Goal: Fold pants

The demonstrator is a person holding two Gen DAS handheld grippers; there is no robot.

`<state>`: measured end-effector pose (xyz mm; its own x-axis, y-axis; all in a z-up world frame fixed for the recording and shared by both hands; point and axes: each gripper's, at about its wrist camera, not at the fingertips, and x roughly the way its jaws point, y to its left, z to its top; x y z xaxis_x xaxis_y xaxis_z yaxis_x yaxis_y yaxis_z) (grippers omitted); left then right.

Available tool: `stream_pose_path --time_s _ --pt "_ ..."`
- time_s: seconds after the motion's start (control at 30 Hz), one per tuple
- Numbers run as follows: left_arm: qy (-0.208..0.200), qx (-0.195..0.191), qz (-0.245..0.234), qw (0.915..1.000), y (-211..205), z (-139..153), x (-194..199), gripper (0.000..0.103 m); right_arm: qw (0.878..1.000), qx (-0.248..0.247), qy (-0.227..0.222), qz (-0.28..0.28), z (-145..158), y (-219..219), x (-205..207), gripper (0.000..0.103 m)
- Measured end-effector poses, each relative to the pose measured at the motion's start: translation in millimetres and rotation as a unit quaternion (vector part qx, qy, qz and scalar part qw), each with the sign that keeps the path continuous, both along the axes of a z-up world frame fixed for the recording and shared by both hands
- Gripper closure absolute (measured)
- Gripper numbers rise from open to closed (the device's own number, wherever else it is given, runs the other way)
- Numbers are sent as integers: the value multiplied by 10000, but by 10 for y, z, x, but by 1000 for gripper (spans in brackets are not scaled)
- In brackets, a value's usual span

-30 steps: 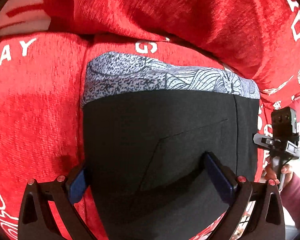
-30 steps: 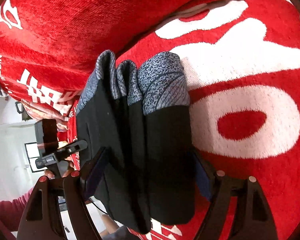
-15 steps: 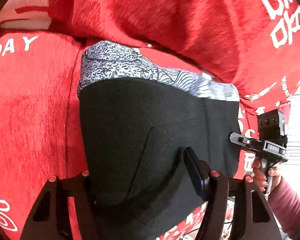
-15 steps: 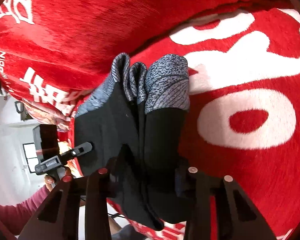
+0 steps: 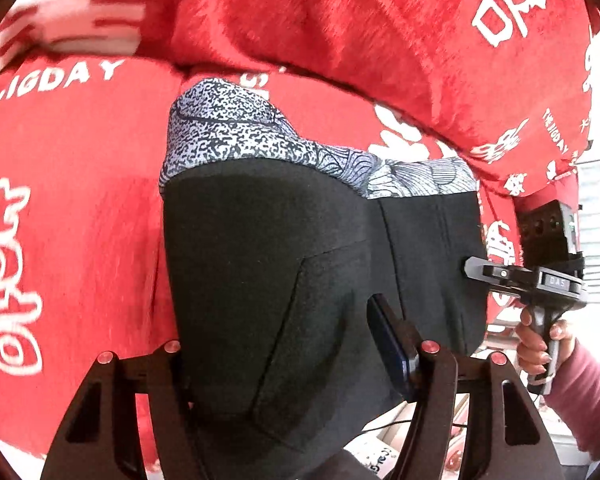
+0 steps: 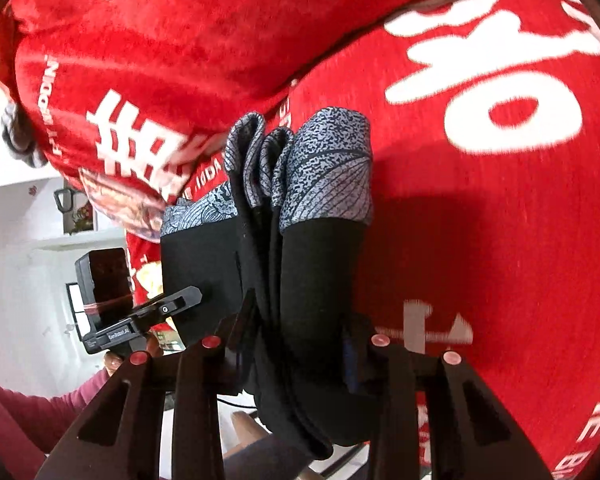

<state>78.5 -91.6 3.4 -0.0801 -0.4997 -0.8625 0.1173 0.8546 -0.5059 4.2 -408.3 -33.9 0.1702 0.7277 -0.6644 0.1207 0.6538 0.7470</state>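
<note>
- The black pants are looking almost folded: a thick, layered bundle is hanging above the red sofa seat, near its back edge; only setting down seems left.
- The left gripper is clamping one end, and the right gripper is squeezing the stacked folds.
- The matte black knit is meeting a speckled grey patterned waistband; the plush sofa cover is showing white lettering.

"DAY" on red blanket
</note>
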Motion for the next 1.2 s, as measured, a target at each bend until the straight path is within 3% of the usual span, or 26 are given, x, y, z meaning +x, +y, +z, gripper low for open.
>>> stream_pose_path --time_s 0.13,0.2,0.3,0.47,0.57,0.67,0.77,1.0,1.2 --pt "-39 758 3 9971 25 -317 -179 35 9989 -411 181 92 -239 93 -166 64" --pt "-128 977 67 9951 139 -415 -236 26 9956 -897 193 174 -360 141 -217 58" --pt "-250 1255 186 9916 212 -354 -196 21 9930 -1168 186 21 -388 101 -263 49" --pt "-553 1659 474 9835 382 -78 -66 21 9812 -1922 -32 -173 -57 170 -297 50" --pt "-797 1683 578 9808 480 71 12 21 9823 -1778 -465 -351 217 103 -246 55" --pt "-909 1871 578 9764 420 34 163 21 9840 -1661 -532 -371 258 117 3 60" --pt "-893 1939 657 9747 359 -61 251 21 9857 -1639 -326 -234 98 288 290 90" --pt "-667 2045 617 9746 257 -293 211 21 9758 -2176 -204 89 -96 335 326 93" --pt "-724 2234 367 9714 138 -239 121 21 9726 -2323 -94 96 -79 302 253 93"
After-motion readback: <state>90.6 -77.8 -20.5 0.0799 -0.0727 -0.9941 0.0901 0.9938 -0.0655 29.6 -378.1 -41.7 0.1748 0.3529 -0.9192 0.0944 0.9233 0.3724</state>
